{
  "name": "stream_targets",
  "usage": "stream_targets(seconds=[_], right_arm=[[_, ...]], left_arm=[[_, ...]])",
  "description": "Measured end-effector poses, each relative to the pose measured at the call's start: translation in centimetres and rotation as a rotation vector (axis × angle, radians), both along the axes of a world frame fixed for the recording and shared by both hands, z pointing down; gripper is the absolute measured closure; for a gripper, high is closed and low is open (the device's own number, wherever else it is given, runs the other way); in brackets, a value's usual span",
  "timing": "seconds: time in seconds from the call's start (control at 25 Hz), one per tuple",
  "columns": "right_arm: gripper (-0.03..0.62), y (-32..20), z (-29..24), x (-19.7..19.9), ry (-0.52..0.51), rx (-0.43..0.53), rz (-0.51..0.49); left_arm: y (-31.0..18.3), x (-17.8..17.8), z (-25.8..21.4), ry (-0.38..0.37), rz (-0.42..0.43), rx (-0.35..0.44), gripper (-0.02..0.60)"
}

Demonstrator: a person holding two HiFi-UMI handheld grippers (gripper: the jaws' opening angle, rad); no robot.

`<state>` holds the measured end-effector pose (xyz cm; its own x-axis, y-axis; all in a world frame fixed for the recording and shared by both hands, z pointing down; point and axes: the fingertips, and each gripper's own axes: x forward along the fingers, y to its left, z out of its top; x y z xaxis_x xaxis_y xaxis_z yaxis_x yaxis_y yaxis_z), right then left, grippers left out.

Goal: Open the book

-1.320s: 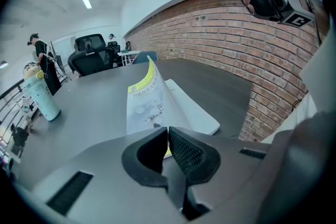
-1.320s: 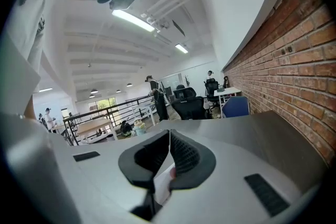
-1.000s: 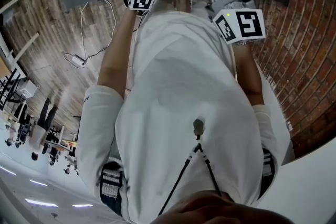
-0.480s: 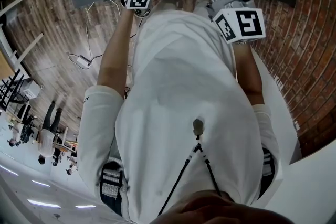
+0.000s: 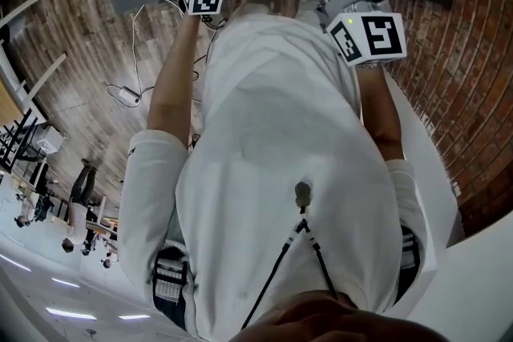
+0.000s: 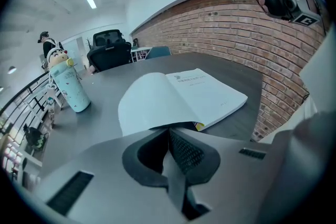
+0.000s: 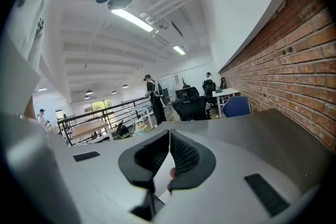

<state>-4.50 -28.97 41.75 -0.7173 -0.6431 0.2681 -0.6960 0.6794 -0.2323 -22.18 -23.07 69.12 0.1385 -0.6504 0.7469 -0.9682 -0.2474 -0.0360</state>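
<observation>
A book (image 6: 205, 94) is laid open on a grey tabletop (image 6: 100, 123), near the edge by a brick wall (image 6: 252, 34). Its spine runs away from the left tongs (image 6: 169, 134), which are closed on the raised cover. The right tongs (image 7: 169, 136) are closed on nothing. Bare tabletop is left towards a bottle (image 6: 68, 89).
</observation>
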Motion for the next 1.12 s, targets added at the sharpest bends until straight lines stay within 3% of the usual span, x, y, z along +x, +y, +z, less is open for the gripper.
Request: stream_targets(seconds=[0.24, 0.88, 1.12], right_arm=[[0.556, -0.2, 0.1, 0.1, 0.001, 0.000, 0.001], [0.556, -0.4, 0.0, 1.1, 0.004, 0.001, -0.011], [0.556, -0.5, -0.3, 1.4, -0.001, 0.008, -0.025]], left_arm=[[0.3, -0.4, 0.8, -0.008, -0.010, -0.019, 0.555], [2.1, -7.0, 1.4, -0.034, -0.239, -0.060, 0.555], [2.4, -6.8, -0.9, -0.012, -0.286, -0.008, 0.555]])
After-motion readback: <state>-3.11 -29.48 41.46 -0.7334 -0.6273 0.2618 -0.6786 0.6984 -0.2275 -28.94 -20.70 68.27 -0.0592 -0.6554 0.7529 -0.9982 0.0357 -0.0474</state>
